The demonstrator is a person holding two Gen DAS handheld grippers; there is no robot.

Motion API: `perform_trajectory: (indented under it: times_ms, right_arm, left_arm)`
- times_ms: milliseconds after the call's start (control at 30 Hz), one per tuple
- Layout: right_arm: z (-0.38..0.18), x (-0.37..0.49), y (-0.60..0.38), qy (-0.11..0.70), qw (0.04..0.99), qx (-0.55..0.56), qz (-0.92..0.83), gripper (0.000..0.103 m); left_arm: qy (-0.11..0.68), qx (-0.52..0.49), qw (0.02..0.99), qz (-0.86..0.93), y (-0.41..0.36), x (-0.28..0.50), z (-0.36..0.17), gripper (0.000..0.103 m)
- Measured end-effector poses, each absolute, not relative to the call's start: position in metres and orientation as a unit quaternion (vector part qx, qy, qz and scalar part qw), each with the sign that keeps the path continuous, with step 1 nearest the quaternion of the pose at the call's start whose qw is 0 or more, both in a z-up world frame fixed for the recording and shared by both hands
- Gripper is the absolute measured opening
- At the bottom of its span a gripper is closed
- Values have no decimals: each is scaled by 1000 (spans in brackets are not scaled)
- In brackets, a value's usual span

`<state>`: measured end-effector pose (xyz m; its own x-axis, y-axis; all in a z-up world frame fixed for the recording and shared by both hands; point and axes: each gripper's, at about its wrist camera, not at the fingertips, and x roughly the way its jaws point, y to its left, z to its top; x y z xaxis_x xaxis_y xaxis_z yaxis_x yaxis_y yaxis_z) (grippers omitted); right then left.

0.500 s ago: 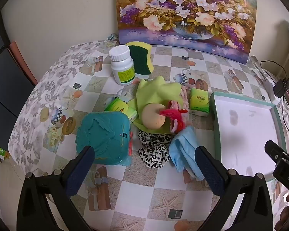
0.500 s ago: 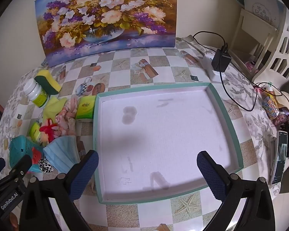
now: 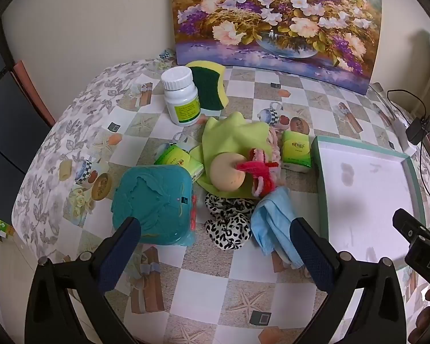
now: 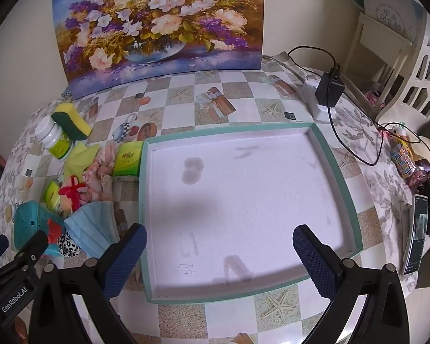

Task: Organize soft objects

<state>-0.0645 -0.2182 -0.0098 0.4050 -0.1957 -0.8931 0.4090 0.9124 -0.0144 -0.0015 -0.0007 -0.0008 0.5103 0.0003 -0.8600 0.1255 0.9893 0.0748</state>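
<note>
Beside tray (image 4: 326,149), phone (image 4: 415,235) visible from right wrist only.

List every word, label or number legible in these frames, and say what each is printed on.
"GenRobot.AI": on the left gripper's black body, seen from the right wrist.
"DAS", cut off by the frame edge: on the right gripper's body, seen from the left wrist.
White pill bottle, green label: print too small to read.
Two green tissue packs: logos blurred.
White bag on the chair: printed characters, not legible.
</note>
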Motion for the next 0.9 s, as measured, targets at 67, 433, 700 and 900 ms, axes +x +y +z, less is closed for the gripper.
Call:
perform_trajectory:
  times_ms: [67, 433, 700, 900]
  right_arm:
    - [-10, -64, -218, 514, 832, 104, -182, 103]
    - [-11, -64, -218, 515, 831, 104, -182, 103]
    - [-10, -64, -218, 515, 831, 104, -182, 103]
    - [-6, -64, -218, 508, 837, 108, -171, 103]
  left_arm:
    - [494, 64, 867, -36, -1, -1, -1, 103]
    - [495, 67, 866, -35, -1, -1, -1, 103]
    - [497, 63, 865, -39, -6, -8, -5, 103]
    - [505, 62, 860, -39, 2, 0, 2, 103]
